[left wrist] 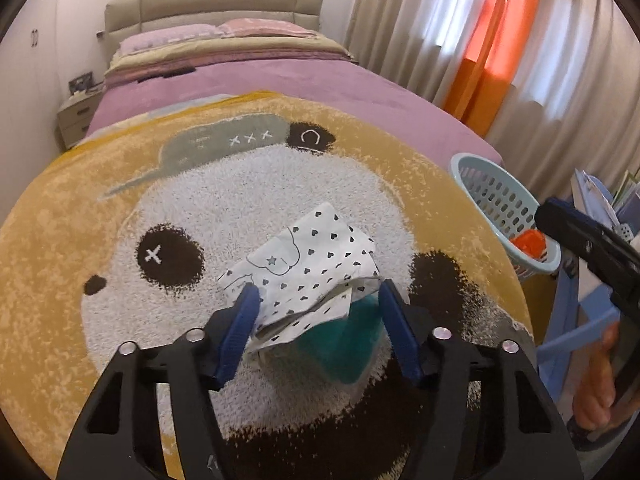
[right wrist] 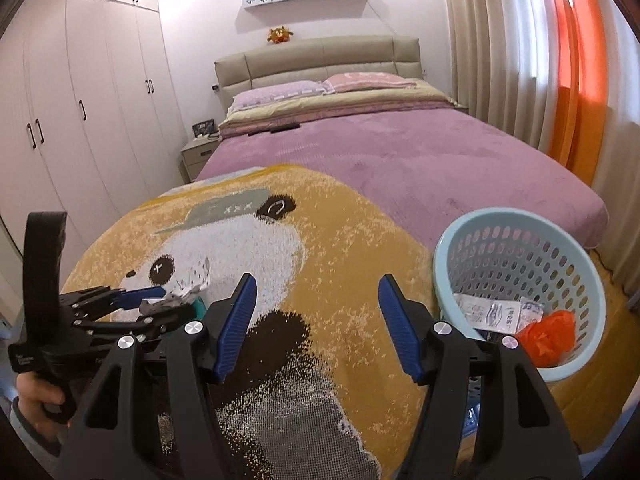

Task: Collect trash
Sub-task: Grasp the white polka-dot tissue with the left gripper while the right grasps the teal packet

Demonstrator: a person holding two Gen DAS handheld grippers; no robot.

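White, heart-printed crumpled paper [left wrist: 310,270] is lying mid-blanket [left wrist: 60,280] on the bed, sitting between the left hand-held gripper [left wrist: 316,300]'s spread fingers, which are not yet pinching it. The light wad is likely slipping out if the fingers are closing off-centre. The right hand-held gripper [right wrist: 316,304] is hanging spread and empty, leaving open room towards the basket [right wrist: 592,280] at the bed's right edge.

Crumpled heart-print white wrapper [left wrist: 316,264] lies on panda blanket [left wrist: 80,280], well left of blue basket [right wrist: 520,264].
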